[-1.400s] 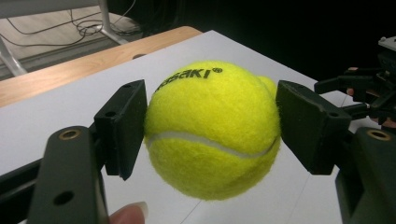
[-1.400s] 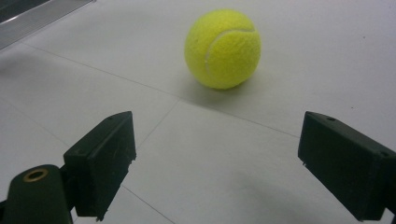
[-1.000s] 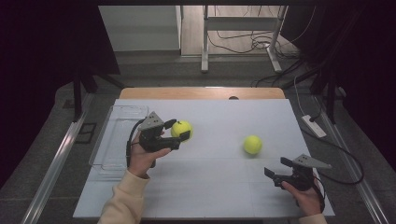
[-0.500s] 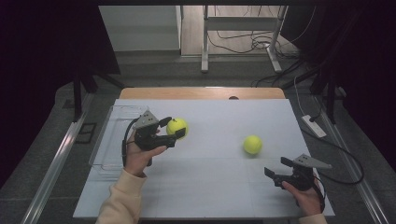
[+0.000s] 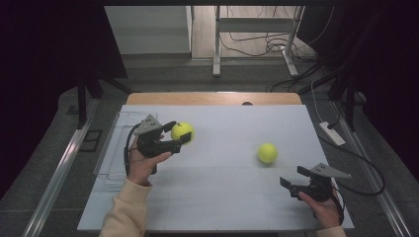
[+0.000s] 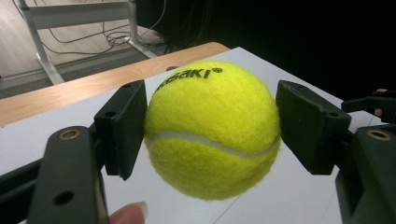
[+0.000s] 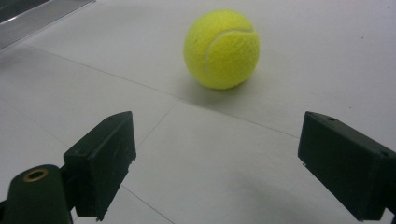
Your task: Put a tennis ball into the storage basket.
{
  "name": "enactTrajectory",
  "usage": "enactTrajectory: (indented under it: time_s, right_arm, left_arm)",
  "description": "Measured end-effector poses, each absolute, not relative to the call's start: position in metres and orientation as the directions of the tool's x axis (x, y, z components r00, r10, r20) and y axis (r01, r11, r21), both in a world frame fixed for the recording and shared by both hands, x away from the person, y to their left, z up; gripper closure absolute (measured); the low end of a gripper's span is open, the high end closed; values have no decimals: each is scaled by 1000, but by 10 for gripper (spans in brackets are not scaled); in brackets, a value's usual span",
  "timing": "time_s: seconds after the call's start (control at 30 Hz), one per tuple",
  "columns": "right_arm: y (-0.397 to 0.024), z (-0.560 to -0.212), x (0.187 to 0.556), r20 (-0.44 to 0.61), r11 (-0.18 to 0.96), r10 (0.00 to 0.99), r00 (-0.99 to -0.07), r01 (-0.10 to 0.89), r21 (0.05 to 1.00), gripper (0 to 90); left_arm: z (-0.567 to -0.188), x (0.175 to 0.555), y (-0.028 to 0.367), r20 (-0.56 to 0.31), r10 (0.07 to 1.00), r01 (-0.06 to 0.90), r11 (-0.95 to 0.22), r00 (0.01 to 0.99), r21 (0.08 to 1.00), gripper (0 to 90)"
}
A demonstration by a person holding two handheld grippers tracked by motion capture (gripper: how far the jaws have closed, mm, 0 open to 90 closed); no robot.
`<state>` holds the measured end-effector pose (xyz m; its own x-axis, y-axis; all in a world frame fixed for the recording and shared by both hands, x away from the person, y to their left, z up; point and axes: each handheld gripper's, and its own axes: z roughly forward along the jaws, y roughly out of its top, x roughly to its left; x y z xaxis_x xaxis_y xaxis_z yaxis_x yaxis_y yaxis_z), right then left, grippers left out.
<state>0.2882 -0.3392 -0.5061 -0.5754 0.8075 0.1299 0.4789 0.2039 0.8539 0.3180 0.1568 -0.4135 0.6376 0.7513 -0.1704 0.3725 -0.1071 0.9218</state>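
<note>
Left of centre in the high view, the left gripper clenches a yellow tennis ball between its jaws, lifted above the white worktop. At lower right, the right gripper rests with jaws spread wide, a second tennis ball lying free just beyond them.
</note>
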Motion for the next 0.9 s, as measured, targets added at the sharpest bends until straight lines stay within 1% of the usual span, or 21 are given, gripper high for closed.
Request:
enactTrajectory:
  time_s: [0.9]
  right_arm:
    - [-339, -507, 289, 130, 207, 808, -575, 483, 851, 110]
  left_arm:
    - [-412, 322, 179, -174, 795, 370, -67, 581, 927, 286]
